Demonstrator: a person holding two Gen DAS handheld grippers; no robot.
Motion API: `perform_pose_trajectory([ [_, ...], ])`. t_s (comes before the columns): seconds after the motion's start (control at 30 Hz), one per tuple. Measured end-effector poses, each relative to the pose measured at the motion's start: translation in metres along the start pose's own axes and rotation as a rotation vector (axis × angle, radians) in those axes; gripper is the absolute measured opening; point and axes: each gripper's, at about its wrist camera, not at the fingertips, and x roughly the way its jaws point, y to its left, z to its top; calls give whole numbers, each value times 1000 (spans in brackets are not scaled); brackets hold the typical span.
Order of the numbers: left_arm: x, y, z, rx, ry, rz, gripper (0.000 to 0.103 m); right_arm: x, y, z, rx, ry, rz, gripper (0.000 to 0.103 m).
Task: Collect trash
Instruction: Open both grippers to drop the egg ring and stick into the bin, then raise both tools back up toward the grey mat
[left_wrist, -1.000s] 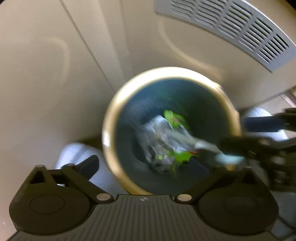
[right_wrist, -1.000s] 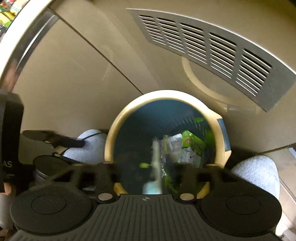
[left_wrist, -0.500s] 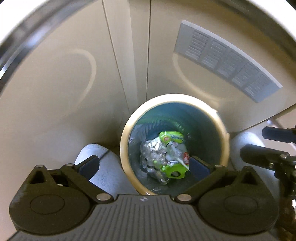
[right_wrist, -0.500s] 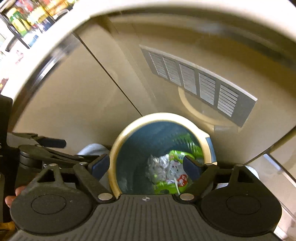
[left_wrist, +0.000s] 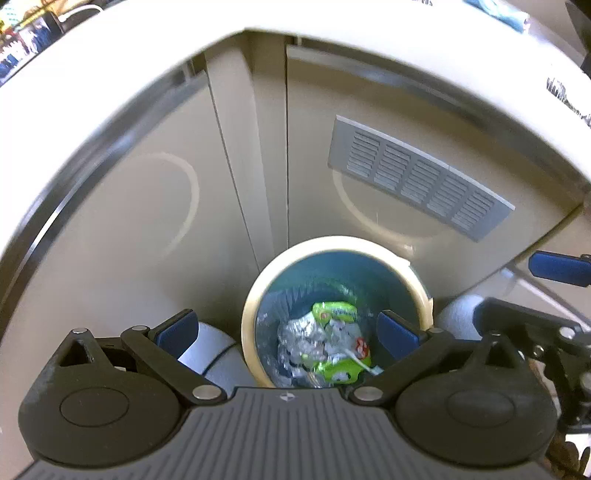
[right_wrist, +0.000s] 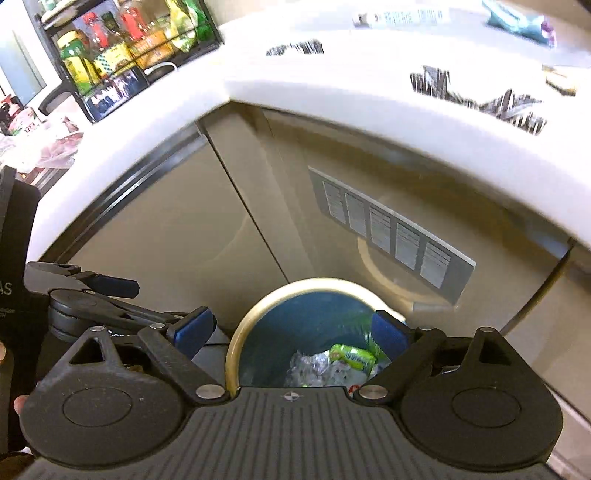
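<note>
With nothing between them, I hold the left gripper (left_wrist: 286, 332) jaws apart and the right gripper (right_wrist: 291, 330) jaws opening above the bin (left_wrist: 255, 314) at lower centre, where the crumpled wrappers (left_wrist: 325, 343) lie, presumably freeing both for more trash.

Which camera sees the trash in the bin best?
The left wrist view. It looks almost straight down into the bin, so the whole pile of trash shows. In the right wrist view, the gripper body hides the lower part of the trash.
</note>
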Motion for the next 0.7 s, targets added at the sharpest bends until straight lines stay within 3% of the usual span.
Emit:
perform_pose_trajectory([
  [0.23,-21,1,3,-9,-65,6,103,-18,7,5,-50,-57,-16,95],
  [0.7,-41,8,8,-17,-120,-1,103,-38,20,16,-99,-125,-31,97],
])
